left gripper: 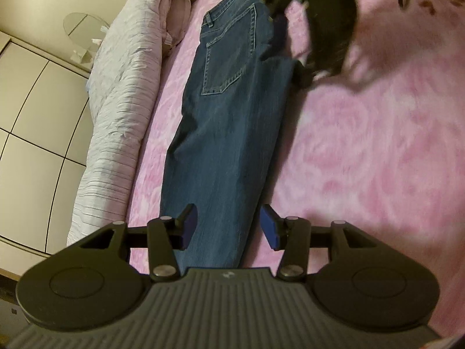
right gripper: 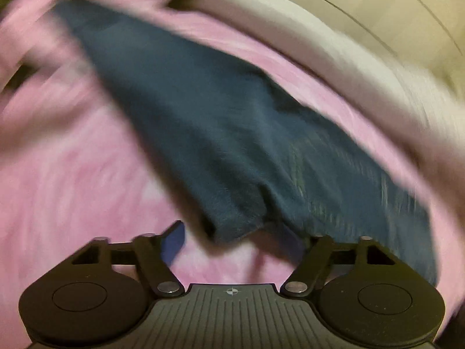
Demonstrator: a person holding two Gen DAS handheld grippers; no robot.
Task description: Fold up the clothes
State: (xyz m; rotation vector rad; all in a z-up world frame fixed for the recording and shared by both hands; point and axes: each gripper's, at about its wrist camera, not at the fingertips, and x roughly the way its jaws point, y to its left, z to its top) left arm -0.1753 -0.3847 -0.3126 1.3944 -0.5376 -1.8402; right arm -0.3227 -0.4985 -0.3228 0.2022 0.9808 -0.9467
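Note:
Blue jeans (left gripper: pixel 229 122) lie flat on the pink bed cover (left gripper: pixel 363 151), folded lengthwise with a back pocket facing up. My left gripper (left gripper: pixel 229 226) is open above the leg end, one blue pad on each side of the denim. At the waist end, my right gripper (left gripper: pixel 286 49) shows blurred beside the jeans' right edge. The right wrist view is motion-blurred: the jeans (right gripper: pixel 232 133) run diagonally, and the right gripper (right gripper: pixel 232 241) is open with a loose denim edge just ahead of its fingers. Its right pad (right gripper: pixel 290 240) sits in shadow under that edge.
A rolled pale quilt (left gripper: pixel 116 122) runs along the bed's left side, with pillows (left gripper: pixel 174 8) at its far end. Cream cupboard doors (left gripper: pixel 35 110) and a round glass top (left gripper: pixel 84 26) stand beyond it. The bed cover (right gripper: pixel 72 189) stretches wide to the right of the jeans.

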